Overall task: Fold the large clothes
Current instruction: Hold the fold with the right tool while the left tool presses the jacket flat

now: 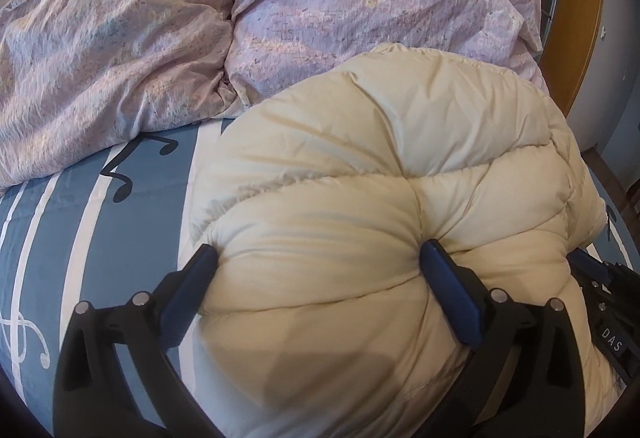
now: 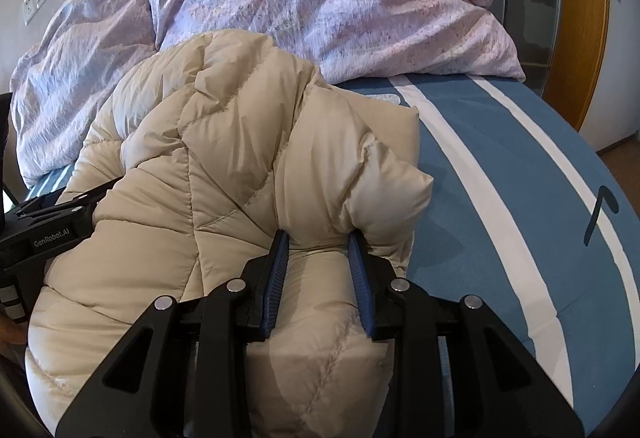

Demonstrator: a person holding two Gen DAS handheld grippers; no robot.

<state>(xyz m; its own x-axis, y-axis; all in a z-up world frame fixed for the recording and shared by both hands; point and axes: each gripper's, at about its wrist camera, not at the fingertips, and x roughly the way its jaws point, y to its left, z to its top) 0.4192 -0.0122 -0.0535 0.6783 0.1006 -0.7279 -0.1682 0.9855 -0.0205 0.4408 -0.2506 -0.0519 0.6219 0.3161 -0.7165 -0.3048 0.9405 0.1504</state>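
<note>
We note the cream quilted puffer jacket [image 1: 360, 177] bunched on the blue-and-white striped bedsheet [image 1: 52, 222]. Crumpled lilac duvet [image 1: 160, 17] crowds just behind. Left claw [image 1: 316, 258] spread wide astride a bulge; right claw [image 2: 318, 238] pinching a jacket fold.

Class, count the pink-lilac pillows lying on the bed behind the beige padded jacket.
2. The left pillow lies at the head of the bed beside the wall; the right pillow lies next to it, directly behind the padded jacket. More may be hidden out of frame.

left gripper [image 1: 316, 258] jaws wide, right gripper [image 2: 319, 242] jaws clamped
</note>
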